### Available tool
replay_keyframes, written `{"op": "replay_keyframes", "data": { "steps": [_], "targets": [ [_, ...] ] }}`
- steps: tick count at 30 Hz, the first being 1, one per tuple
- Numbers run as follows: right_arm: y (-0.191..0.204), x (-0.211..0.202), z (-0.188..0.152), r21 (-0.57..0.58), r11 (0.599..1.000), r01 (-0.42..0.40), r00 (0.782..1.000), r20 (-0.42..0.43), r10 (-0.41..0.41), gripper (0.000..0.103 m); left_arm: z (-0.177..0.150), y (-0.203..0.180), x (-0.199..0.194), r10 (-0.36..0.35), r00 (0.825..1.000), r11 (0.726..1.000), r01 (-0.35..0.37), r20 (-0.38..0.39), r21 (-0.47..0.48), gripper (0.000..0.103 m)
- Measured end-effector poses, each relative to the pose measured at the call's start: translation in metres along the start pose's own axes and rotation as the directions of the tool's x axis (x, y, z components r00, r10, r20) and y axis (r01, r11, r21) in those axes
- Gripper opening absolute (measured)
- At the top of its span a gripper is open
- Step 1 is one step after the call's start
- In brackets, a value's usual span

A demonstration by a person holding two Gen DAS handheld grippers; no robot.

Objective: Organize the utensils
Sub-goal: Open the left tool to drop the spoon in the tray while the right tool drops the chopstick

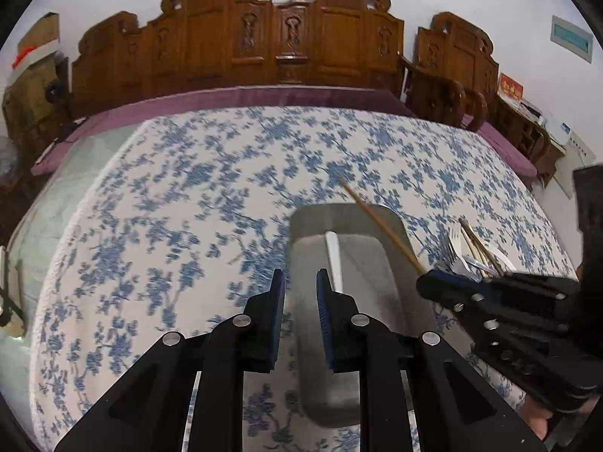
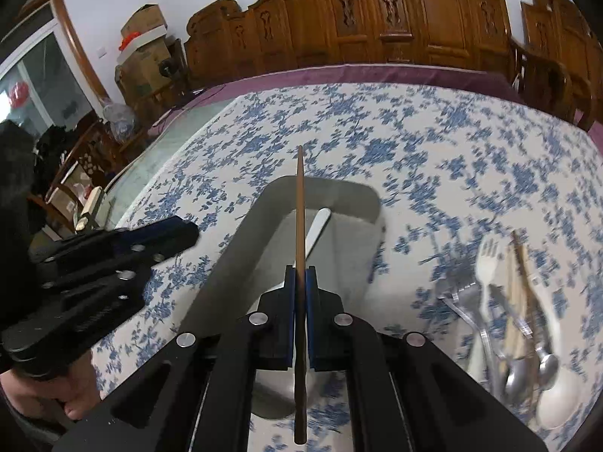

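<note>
My right tongs (image 2: 300, 282) are clenched on a chopstick (image 2: 300, 207), blue pads pressed to either side of it. The stick runs straight along the fingers, its near end back between the arms, its far tip out past the tray's (image 2: 339, 192) far rim. From my left camera those same tongs (image 1: 433, 282) sit at the right, the chopstick (image 1: 380, 226) slanting over the tray's right edge.

My left tongs (image 1: 300, 282) are released: the pads stand a little apart with nothing between them, above the tray's (image 1: 301, 222) left rim. In the right view they (image 2: 184, 231) show at the left, beside the tray, with part of my hand (image 2: 49, 395) beneath.

The tray is a grey metal one, lying on the blue-flowered cloth (image 1: 188, 196). A single white-handled piece (image 2: 318, 226) lies inside it, reaching toward the far end; I cannot tell what kind it is.

To the right of the tray, on the cloth, lies the heap of utensils (image 2: 520, 320): a white fork (image 2: 488, 260), metal spoons, forks and more chopsticks, blurred together.

Beyond the table stands a carved wooden bench (image 1: 282, 37) with a purple cushion (image 1: 241, 98).
</note>
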State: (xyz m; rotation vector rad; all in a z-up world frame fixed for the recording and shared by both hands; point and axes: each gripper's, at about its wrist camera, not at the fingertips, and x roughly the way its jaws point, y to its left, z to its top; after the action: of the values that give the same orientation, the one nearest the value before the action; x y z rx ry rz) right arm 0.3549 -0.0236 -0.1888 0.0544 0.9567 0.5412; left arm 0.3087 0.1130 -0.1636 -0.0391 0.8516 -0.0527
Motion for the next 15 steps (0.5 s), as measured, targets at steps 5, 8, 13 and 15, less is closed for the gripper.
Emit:
{"op": "replay_keyframes", "data": {
  "steps": [5,8,13,15],
  "targets": [
    [0.008,0.021,-0.007,0.036,0.999,-0.007,1.000,-0.018,0.008,0.006,0.000,0.015,-0.003,-0.005,1.000,1.000,0.005,0.019,-0.031,0.016],
    [0.011,0.030,-0.011,0.045,0.999,-0.001,1.000,-0.022,0.002,0.006,-0.002,0.022,-0.002,-0.002,1.000,0.999,0.002,0.020,-0.044,0.016],
    [0.014,0.038,-0.014,0.051,0.999,-0.006,1.000,-0.024,0.007,0.008,-0.003,0.029,-0.001,-0.004,1.000,0.998,0.006,0.020,-0.059,0.016],
    [0.016,0.037,-0.014,0.043,0.999,-0.029,0.999,-0.021,0.029,0.010,-0.003,0.029,-0.001,-0.006,1.000,0.998,0.007,0.022,-0.058,0.016]
  ]
}}
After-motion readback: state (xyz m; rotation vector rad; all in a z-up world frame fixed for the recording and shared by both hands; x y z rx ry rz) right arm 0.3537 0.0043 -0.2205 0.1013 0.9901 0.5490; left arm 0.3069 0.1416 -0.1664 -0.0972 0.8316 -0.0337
